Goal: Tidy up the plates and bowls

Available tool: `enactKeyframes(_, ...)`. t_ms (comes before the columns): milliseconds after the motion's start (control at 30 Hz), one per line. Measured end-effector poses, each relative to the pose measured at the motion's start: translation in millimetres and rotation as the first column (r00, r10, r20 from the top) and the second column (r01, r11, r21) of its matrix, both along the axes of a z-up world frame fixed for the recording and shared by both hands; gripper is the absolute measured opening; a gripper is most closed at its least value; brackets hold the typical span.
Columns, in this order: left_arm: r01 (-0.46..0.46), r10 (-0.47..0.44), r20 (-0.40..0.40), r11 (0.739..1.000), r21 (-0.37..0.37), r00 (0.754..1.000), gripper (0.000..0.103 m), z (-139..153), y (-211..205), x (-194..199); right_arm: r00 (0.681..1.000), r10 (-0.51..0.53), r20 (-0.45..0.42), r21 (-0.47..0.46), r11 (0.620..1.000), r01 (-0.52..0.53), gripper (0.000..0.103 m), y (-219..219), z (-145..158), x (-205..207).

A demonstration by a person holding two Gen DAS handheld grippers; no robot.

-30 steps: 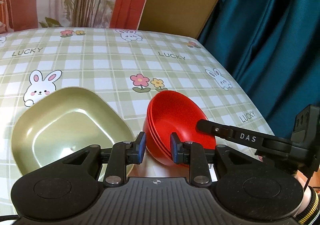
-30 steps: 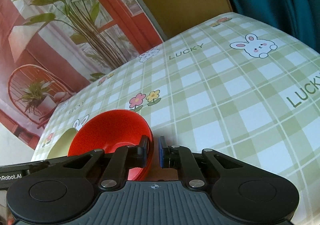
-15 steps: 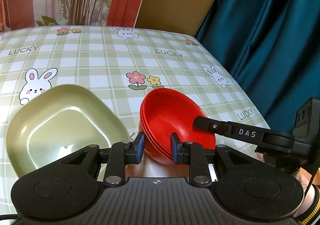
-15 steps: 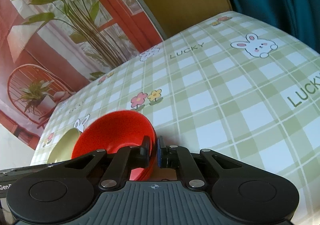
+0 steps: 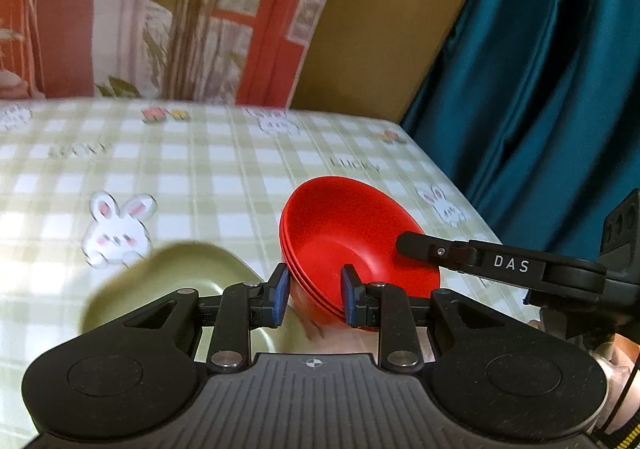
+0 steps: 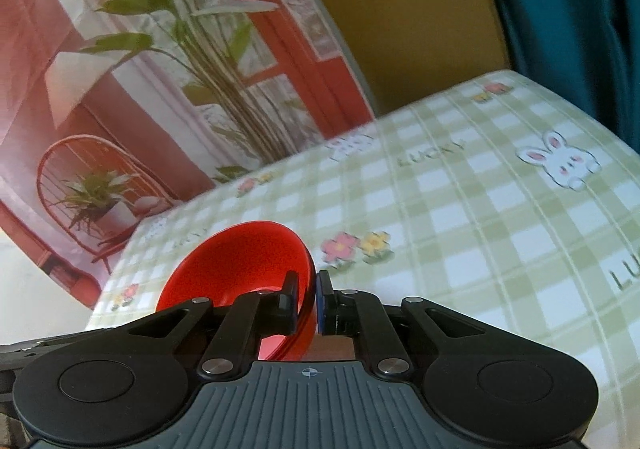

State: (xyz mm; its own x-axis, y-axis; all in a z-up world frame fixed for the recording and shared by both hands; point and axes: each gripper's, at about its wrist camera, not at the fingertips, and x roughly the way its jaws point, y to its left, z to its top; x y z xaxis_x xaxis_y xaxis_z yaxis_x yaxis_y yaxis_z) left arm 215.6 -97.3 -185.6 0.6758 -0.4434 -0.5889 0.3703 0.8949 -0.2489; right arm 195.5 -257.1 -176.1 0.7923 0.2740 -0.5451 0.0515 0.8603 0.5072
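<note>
A stack of red bowls (image 5: 352, 241) hangs tilted above the checked tablecloth. My right gripper (image 6: 306, 299) is shut on the stack's rim (image 6: 240, 261); its finger also shows in the left wrist view (image 5: 472, 255). My left gripper (image 5: 313, 295) is open, its blue pads on either side of the stack's near rim without pinching it. A pale green square plate (image 5: 192, 273) lies on the cloth below and left of the stack, partly hidden behind my left gripper.
The green checked tablecloth (image 5: 200, 177) with rabbits and "LUCKY" print covers the table. A teal curtain (image 5: 540, 69) hangs past the right edge. A printed backdrop with plants (image 6: 160, 69) stands behind the far edge.
The red bowl stack, held by my right gripper, has risen off the cloth and tilted. Both views have lifted; the green plate now sits lower, more hidden.
</note>
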Motion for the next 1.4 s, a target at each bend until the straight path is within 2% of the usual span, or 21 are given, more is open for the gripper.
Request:
enactKeyframes(300,-0.086,0.083,0.119,0.996,0.016,0.989,0.028,48,52,8,0.992,0.089,0.086,-0.024,0.996,-0.087,0.011,60,46,37)
enactKeyframes(533,-0.132,0.128,0.149,0.991,0.02,0.981,0.028,66,88,10,0.981,0.152,0.118,-0.051,0.988,-0.147,0.011,100,64,54)
enactKeyframes(700,-0.144,0.145,0.09,0.989,-0.012,0.985,0.028,50,106,9,0.98,0.184,0.08,-0.063,0.982,-0.18,0.011,113,54,51)
enactKeyframes(1067,-0.117,0.117,-0.019,0.993,-0.023,0.993,0.028,4,105,-3,0.979,0.2,-0.028,-0.102,0.974,-0.202,0.011,110,18,26)
enactKeyframes(1400,-0.105,0.105,-0.082,0.994,0.002,0.991,0.028,-23,104,-18,0.972,0.216,-0.094,-0.106,0.969,-0.225,0.011,108,-5,7)
